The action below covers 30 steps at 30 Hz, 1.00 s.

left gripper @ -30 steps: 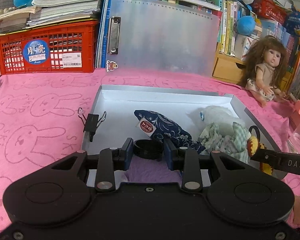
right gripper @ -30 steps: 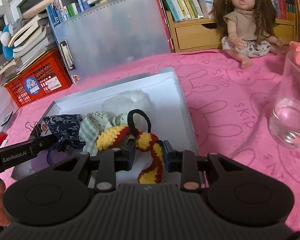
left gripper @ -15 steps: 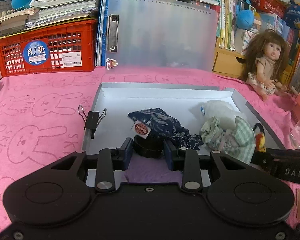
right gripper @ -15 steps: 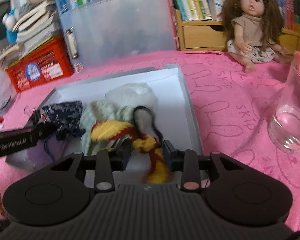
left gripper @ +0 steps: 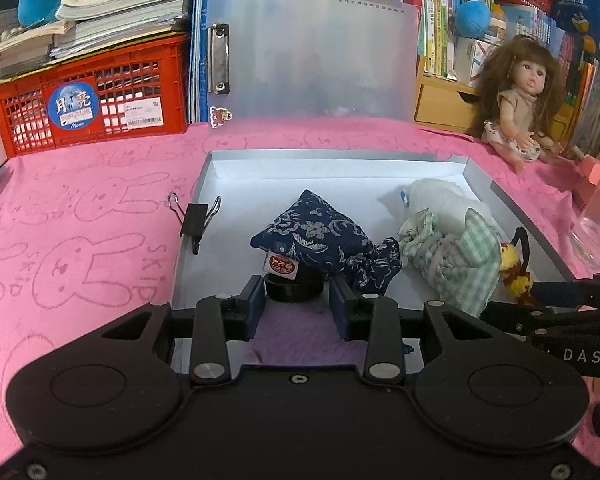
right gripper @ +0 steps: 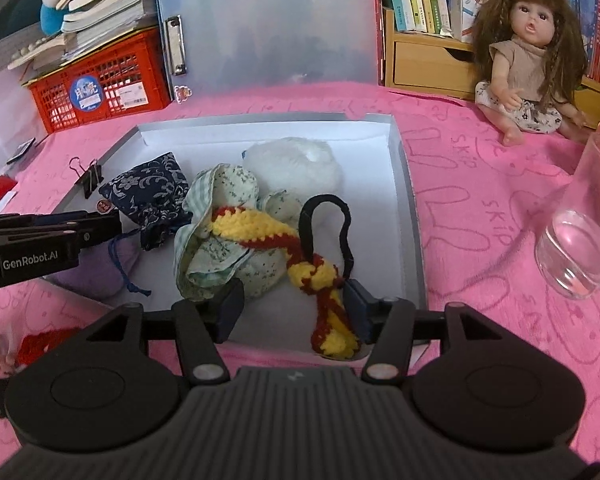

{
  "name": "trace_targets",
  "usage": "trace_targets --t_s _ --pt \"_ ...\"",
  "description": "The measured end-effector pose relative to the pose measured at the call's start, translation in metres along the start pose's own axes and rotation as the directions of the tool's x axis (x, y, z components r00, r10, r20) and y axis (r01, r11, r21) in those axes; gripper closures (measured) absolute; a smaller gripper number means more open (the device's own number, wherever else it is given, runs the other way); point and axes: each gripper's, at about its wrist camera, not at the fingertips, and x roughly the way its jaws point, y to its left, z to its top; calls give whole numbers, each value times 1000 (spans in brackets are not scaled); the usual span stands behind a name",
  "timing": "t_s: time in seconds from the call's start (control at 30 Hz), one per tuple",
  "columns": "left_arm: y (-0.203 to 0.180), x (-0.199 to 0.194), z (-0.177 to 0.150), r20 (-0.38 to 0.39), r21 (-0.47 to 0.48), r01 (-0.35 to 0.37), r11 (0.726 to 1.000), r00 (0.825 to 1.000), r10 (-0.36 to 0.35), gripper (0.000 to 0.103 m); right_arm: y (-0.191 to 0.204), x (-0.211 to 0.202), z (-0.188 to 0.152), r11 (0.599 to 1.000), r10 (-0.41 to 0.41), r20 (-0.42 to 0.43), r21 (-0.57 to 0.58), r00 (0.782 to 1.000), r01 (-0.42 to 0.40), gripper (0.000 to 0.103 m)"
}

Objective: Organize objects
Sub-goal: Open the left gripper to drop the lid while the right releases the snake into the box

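Note:
A shallow grey box (left gripper: 500, 196) on the pink towel holds a blue floral pouch (left gripper: 312, 236), a green checked pouch (left gripper: 456, 256), a white fluffy toy (left gripper: 436, 200) and a purple pouch (left gripper: 296, 336). My left gripper (left gripper: 296, 300) is low at the box's near edge. Its jaws are opening around a black ring (left gripper: 294, 288) tucked under the blue pouch, and a thin gap shows at the right pad. My right gripper (right gripper: 294, 308) is opening too. A yellow-and-red crochet piece (right gripper: 300, 264) with a black loop lies loose between its fingers, against the right one.
A black binder clip (left gripper: 196, 220) sits on the box's left rim. A glass (right gripper: 576, 256) stands right of the box, and a doll (right gripper: 532, 64) sits at the back right. A red crate (left gripper: 88, 100) and a clear clipboard (left gripper: 312, 52) line the back.
The right jaws have spread and let go of the crochet piece, which now lies in the box. The left gripper has pushed the black ring under the blue pouch and its pads have parted slightly.

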Motion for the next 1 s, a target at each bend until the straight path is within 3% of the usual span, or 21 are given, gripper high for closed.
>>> trace_targets --t_s 0.53,0.63,0.77,1.0 --pt "8 -28 -23 -21 -41 21 999 1000 -22 65 4 -21 -20 1000 9 -5 -26 1000 -9 33" --pt "8 -33 -24 -19 -55 22 998 1000 -23 63 2 -24 -22 1000 13 -3 -14 1000 -14 27" --pt "12 -47 -21 11 -103 66 992 998 -65 54 -4 -35 -21 998 42 30 51 999 -44 18" --pt "17 -86 -20 103 -73 101 992 990 -93 33 -14 -67 -18 996 53 123 65 991 -61 15"
